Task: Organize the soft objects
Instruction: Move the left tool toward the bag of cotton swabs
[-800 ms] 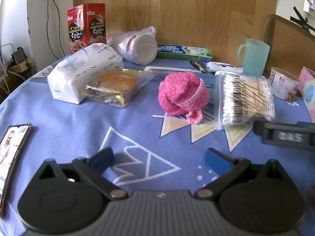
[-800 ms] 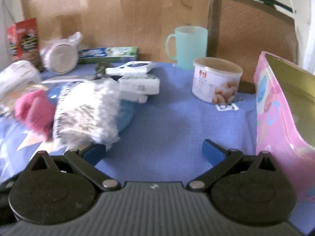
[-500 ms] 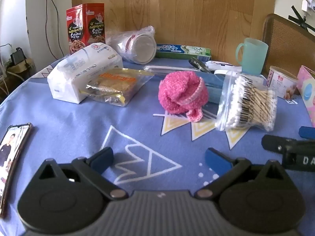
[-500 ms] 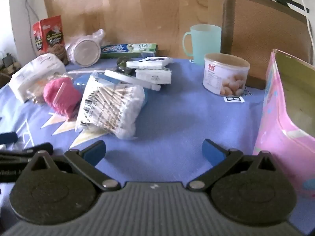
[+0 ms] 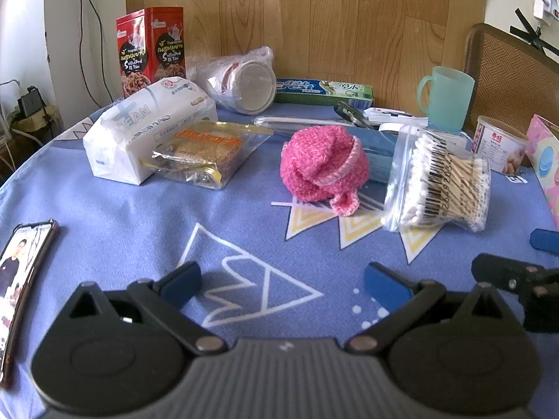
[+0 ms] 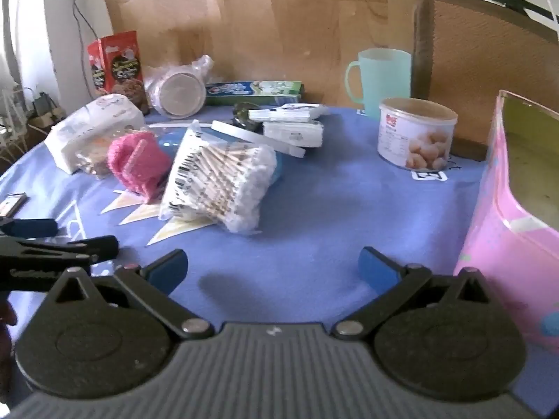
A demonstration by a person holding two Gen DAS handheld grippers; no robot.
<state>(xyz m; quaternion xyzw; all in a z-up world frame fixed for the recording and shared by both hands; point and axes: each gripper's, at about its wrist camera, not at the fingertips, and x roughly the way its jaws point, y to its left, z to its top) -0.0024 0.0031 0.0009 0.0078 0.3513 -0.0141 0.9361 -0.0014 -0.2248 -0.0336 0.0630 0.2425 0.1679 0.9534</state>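
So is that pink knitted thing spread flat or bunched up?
Bunched up. The pink knit sits as a rounded lump on the tablecloth, folds wrapped over each other, one small loop trailing at its front edge.

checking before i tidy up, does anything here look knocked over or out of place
The stack of cups in a plastic sleeve lies on its side at the back of the table, next to the toothpaste box. The cotton swab bag lies tilted beside the pink knitted item.
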